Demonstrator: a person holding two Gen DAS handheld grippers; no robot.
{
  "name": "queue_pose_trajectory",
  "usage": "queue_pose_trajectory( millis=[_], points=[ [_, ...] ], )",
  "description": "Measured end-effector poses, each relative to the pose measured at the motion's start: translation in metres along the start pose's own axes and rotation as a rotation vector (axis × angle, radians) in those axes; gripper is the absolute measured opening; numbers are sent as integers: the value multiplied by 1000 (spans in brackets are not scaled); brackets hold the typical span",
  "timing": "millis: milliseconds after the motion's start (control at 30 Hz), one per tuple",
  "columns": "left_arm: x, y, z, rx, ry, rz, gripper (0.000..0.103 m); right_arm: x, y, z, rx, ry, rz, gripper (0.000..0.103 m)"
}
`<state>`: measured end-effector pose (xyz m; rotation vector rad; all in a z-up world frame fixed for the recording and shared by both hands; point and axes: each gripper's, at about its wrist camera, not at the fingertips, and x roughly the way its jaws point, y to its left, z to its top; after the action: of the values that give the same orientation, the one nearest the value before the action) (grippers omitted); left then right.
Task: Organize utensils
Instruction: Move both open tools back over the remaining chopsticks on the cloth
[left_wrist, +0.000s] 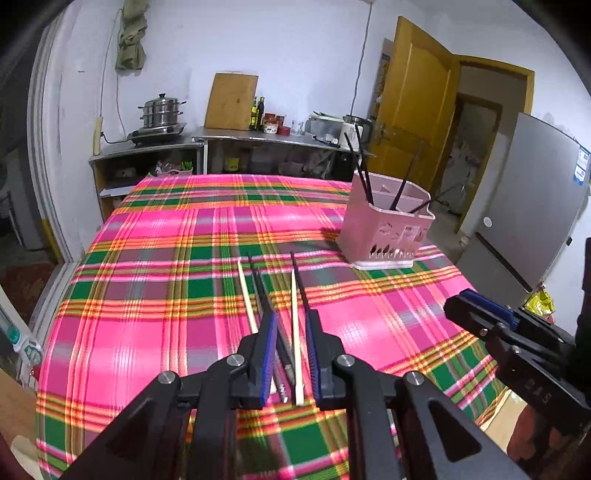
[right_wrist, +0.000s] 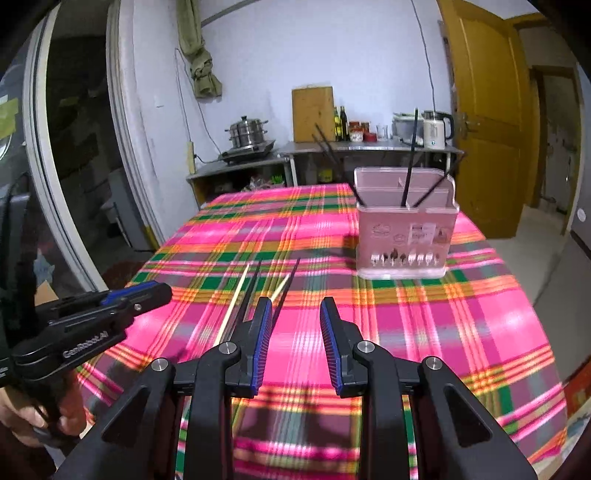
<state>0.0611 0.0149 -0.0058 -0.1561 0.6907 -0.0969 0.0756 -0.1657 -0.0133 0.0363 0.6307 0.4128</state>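
Right now the left gripper hovers with jaws spread, nothing pinched, over loose chopsticks lying on the plaid tablecloth, well short of the pink holder. Right gripper also spread, empty, nearer the holder's side.

open plaid tablecloth is left free ahead and right; passage is blocked only by the pink utensil holder and loose chopsticks lying left
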Motion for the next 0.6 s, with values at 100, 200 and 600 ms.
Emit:
queue_pose_trajectory(
  millis=[100, 200, 600],
  points=[
    [-2, 3, -11, 3, 9, 3, 16, 8, -1, -10, 9, 43, 0, 28],
    [0, 6, -18, -3, 32, 7, 16, 14, 0, -19, 17, 76, 2, 28],
    [5, 17, -24, -32, 43, 18, 20, 23, 1, -19, 22, 94, 2, 28]
  ],
)
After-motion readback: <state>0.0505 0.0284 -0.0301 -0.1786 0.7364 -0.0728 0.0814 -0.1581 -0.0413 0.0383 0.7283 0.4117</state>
